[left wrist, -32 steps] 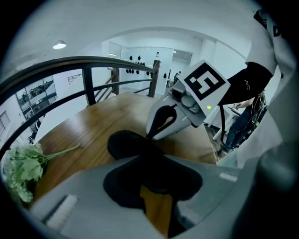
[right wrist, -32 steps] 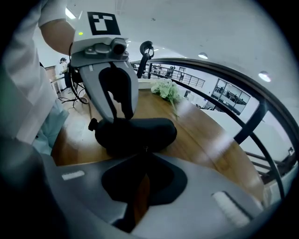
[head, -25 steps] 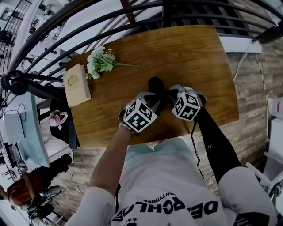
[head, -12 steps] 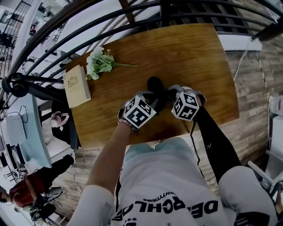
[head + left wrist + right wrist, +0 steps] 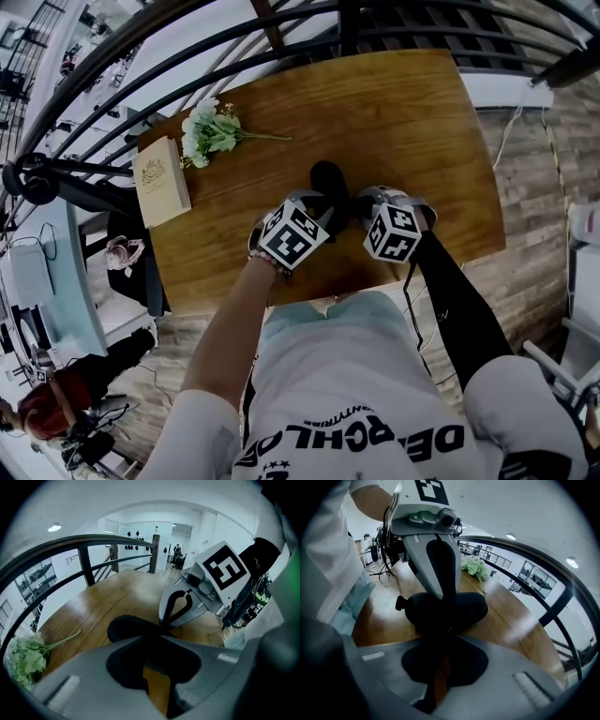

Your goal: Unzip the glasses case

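Note:
A black glasses case [image 5: 328, 178] lies on the wooden table [image 5: 422, 103], just beyond both grippers. My left gripper [image 5: 323, 214] comes at it from the left, jaws together and pinching the case's near edge [image 5: 129, 627]. My right gripper [image 5: 352, 208] meets it from the right, jaws shut at the case's seam [image 5: 464, 609]. A small metal piece, seemingly the zipper pull, shows at the right gripper's tips [image 5: 447, 632]. In the right gripper view the left gripper [image 5: 446, 596] stands tip-down on top of the case. The left gripper view shows the right gripper [image 5: 162, 623] touching the case's end.
A bunch of white flowers [image 5: 211, 131] and a cream book [image 5: 161, 181] lie at the table's far left. A dark metal railing [image 5: 281, 47] curves behind the table. The table's near edge is right below the grippers, against the person's lap.

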Tool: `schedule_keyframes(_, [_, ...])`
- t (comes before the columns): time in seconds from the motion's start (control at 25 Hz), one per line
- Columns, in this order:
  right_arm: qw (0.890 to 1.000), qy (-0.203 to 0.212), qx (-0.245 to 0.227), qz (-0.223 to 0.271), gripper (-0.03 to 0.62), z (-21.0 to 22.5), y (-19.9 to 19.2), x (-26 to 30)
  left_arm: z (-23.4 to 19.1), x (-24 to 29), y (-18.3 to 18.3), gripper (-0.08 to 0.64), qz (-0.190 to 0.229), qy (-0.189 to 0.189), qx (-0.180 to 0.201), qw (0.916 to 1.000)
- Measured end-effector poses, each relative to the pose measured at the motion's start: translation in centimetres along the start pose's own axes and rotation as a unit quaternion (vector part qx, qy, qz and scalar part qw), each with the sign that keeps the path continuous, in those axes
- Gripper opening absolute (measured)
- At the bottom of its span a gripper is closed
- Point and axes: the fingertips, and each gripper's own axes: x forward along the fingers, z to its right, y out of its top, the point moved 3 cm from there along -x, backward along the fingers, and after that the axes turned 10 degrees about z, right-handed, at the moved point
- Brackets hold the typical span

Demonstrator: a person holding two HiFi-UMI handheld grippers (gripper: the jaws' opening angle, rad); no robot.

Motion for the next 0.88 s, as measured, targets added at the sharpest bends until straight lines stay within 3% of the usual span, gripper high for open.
schedule_keyframes(0.88, [1.0,0.011,0.017,-0.007,0.028,-3.6,0.3,-0.5,0.0,0.0,0.0,0.06,0.007,-0.006,0.002,1.0])
